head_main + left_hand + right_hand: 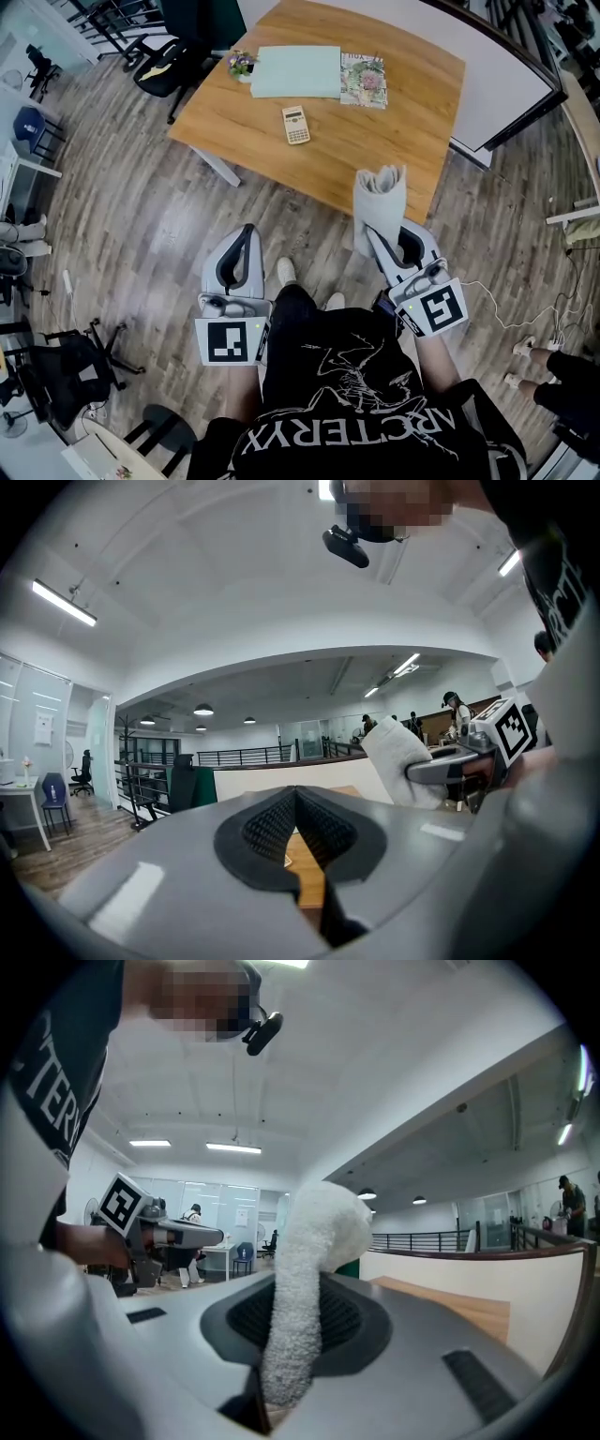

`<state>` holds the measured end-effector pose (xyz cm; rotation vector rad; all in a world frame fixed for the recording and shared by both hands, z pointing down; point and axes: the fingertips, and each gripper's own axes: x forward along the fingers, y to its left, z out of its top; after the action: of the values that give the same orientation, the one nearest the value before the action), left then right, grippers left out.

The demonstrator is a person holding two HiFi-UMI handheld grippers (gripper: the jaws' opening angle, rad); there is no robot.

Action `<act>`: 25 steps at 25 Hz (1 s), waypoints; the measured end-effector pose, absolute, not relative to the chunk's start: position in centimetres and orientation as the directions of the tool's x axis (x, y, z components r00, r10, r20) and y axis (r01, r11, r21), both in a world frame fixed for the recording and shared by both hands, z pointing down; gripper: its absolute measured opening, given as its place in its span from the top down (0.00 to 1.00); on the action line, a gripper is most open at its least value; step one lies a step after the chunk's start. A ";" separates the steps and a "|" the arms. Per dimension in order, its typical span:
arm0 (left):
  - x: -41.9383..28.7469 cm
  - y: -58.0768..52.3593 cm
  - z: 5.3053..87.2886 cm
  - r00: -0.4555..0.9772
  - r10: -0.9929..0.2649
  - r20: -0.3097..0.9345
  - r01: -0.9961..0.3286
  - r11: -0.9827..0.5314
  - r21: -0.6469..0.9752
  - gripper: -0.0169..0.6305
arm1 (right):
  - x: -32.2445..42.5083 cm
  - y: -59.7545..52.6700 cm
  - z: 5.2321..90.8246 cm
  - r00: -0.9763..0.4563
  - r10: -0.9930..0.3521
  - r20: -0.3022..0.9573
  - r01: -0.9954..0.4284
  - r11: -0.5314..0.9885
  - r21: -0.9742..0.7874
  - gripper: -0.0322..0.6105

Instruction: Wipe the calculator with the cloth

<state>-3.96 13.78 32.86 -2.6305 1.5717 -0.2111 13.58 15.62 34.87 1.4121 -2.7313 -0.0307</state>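
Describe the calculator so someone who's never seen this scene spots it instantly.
Start at the wooden table ahead of the person. Toward its far side a pale green board and a floral magazine lie side by side; the calculator lies alone in front of the board, nearer the person. It is the small beige slab with rows of keys, much smaller than either neighbour.

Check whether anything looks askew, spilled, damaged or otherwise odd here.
Nothing stands out. The calculator lies flat and looks intact on the table, with no spill around it. The cloth is bunched but cleanly clamped in the right tool. The left tool is shut and empty.
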 end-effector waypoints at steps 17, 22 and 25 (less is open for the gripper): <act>-11.5 -8.4 33.8 0.522 -0.839 0.151 -0.844 -0.534 -0.050 0.97 | 7.3 -6.4 33.4 -0.473 -0.877 0.081 -0.872 0.479 0.097 0.81; -12.6 -13.2 33.9 0.551 -0.821 0.150 -0.828 -0.560 -0.030 0.97 | 6.1 -10.8 32.9 -0.444 -0.890 0.102 -0.880 0.455 0.138 0.81; -12.0 -14.6 34.5 0.560 -0.812 0.165 -0.821 -0.570 -0.017 0.97 | 6.2 -12.0 33.5 -0.447 -0.885 0.129 -0.876 0.462 0.140 0.81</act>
<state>-12.01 -14.62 34.52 -2.8291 1.4828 -0.2469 6.15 -11.99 33.49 1.5384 -2.5248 -0.0785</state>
